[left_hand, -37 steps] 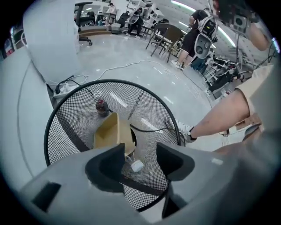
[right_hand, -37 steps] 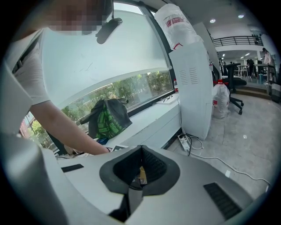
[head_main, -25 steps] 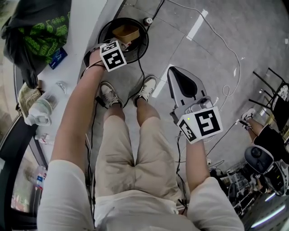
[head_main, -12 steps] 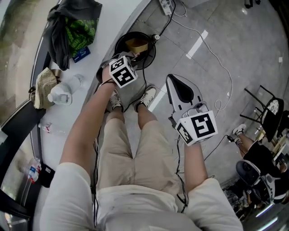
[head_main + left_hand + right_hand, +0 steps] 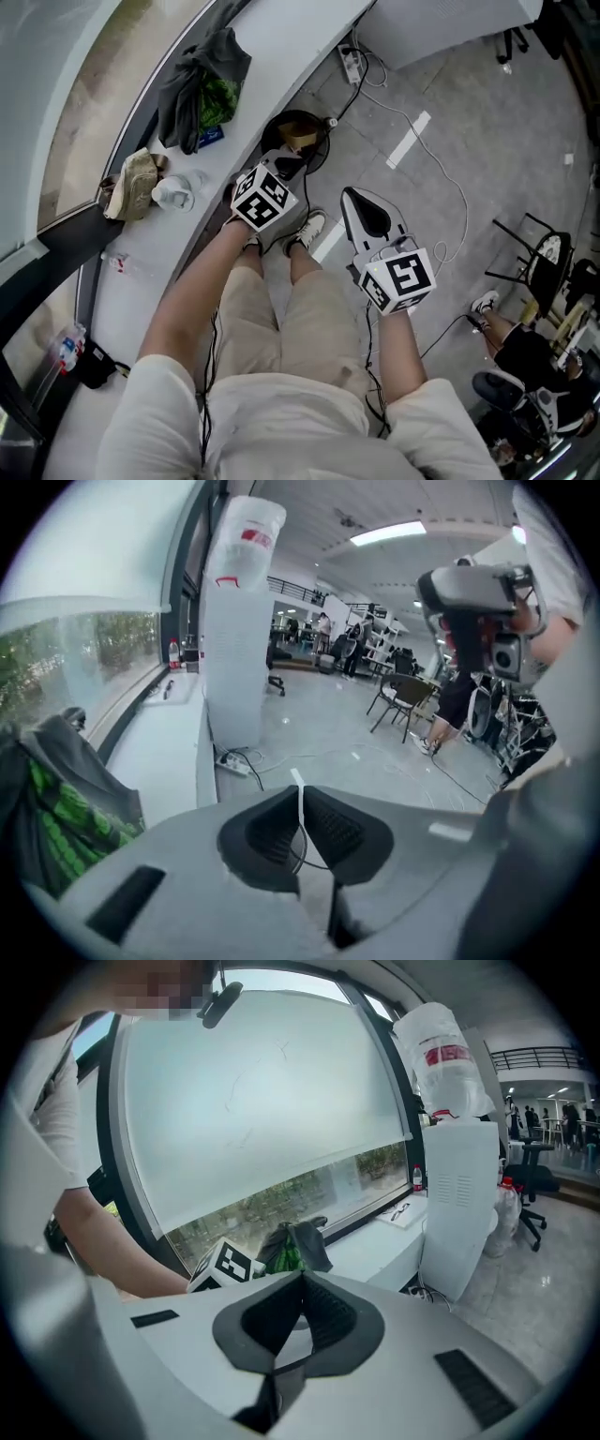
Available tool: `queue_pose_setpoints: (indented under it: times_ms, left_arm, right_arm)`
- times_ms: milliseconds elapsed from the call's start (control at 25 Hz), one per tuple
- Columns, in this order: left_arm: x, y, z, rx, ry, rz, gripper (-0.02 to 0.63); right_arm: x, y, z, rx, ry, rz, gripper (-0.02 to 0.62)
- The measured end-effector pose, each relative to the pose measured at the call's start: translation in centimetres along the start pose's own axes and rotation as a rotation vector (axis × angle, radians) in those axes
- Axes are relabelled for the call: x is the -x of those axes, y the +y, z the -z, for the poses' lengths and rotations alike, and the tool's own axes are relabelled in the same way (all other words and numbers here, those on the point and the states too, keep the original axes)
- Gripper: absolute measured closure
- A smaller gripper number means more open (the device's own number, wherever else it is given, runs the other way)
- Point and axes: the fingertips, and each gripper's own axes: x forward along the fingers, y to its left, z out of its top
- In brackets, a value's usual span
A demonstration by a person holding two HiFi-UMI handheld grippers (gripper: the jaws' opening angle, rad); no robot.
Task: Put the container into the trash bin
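Observation:
The brown cardboard container (image 5: 302, 135) lies inside the round black trash bin (image 5: 279, 127) on the floor beside the white counter. My left gripper (image 5: 284, 169) hangs above and just in front of the bin, apart from it. In the left gripper view its jaws (image 5: 300, 791) are shut with nothing between them. My right gripper (image 5: 350, 197) is held over the floor to the right of the person's feet. Its jaws (image 5: 302, 1279) meet at the tips and are empty. The left gripper's marker cube (image 5: 225, 1265) shows in the right gripper view.
On the white counter (image 5: 272, 66) lie a dark bag with green print (image 5: 202, 89), a plastic bottle (image 5: 178, 192) and a beige cloth (image 5: 131, 183). A power strip (image 5: 352, 64) and cables run across the floor. A water dispenser (image 5: 234, 649) stands ahead; chairs (image 5: 539, 262) and a seated person are at right.
Both grippers have risen away from the bin, the left one most, from just over the rim. The container has stayed in the bin. The head view now takes in more of the counter.

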Motion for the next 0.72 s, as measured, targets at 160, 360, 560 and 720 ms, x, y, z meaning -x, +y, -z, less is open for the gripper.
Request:
queue_pose_setpoints:
  times_ms: [160,360,560,720]
  left_arm:
    - [4.7,-0.3,-3.5,0.039,-0.113,-0.048,0.581]
    - [10.1,0.5,-7.7,0.063,-0.237,-0.115,0.589]
    - [15.6,0.5,-12.2,0.065,-0.343,-0.169,0.589]
    - [20.5,0.3,-17.1,0.044,-0.474,-0.201,0.589]
  right_arm:
    - [1.6,1.5,-2.9,0.004,-0.017,-0.003,0.593]
    - [3.2,2.6,-6.2,0.022,-0.043,0.002,0.592]
    - [5.4,3.8,-9.5,0.039,-0.078,0.002,0.594]
    - [7.7,4.0,-13.5,0.043,-0.15,0.037,0.594]
